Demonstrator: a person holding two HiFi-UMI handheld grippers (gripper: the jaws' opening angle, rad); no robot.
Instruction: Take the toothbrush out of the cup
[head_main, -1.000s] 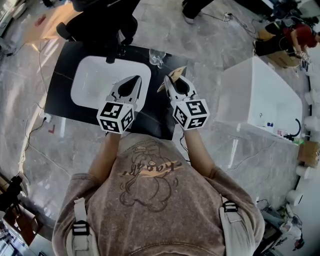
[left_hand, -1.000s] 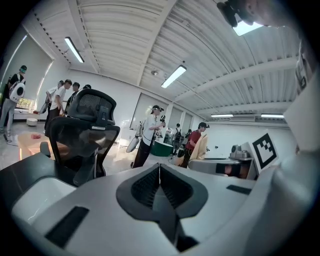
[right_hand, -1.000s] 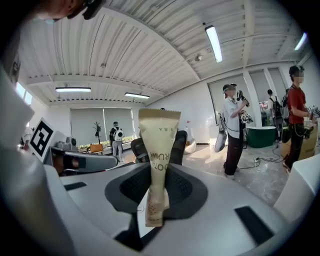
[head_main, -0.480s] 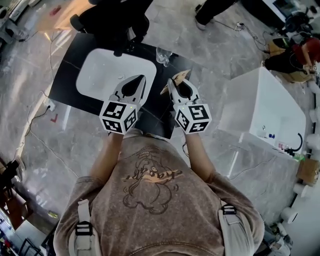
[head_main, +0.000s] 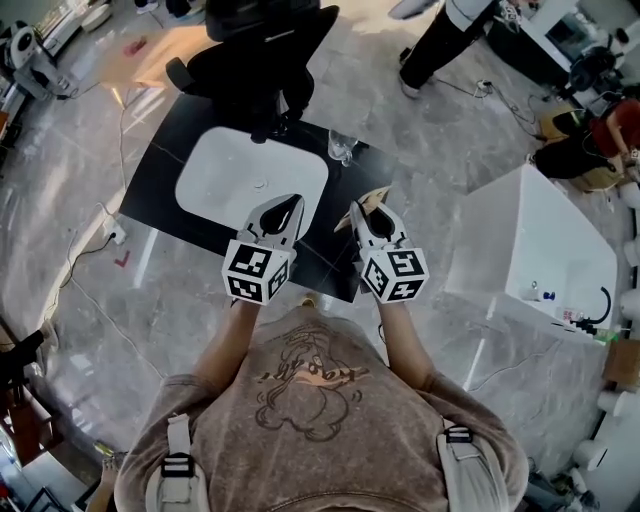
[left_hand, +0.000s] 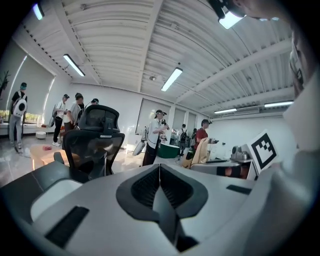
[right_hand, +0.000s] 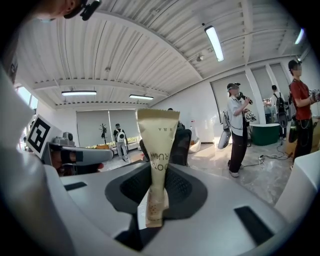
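A clear glass cup (head_main: 343, 148) stands on the black counter (head_main: 325, 255), just right of the white sink (head_main: 225, 180). My right gripper (head_main: 359, 208) is shut on the toothbrush, which is in a tan paper packet (head_main: 369, 197). It holds the packet over the counter, nearer me than the cup. In the right gripper view the packet (right_hand: 157, 145) stands upright, pinched between the pads (right_hand: 176, 186). My left gripper (head_main: 291, 205) hovers over the sink's near right corner. Its jaws are shut on nothing, and in the left gripper view its pads (left_hand: 145, 186) meet.
A black office chair (head_main: 268, 45) stands behind the counter. A white cabinet (head_main: 540, 235) sits to the right on the marble floor. People stand at the back of the room (left_hand: 157, 135). Cables trail on the floor at left (head_main: 80, 250).
Both grippers have drawn back a little from the cup toward the counter's near edge. The packet has stayed in the right gripper, and the left stays shut.
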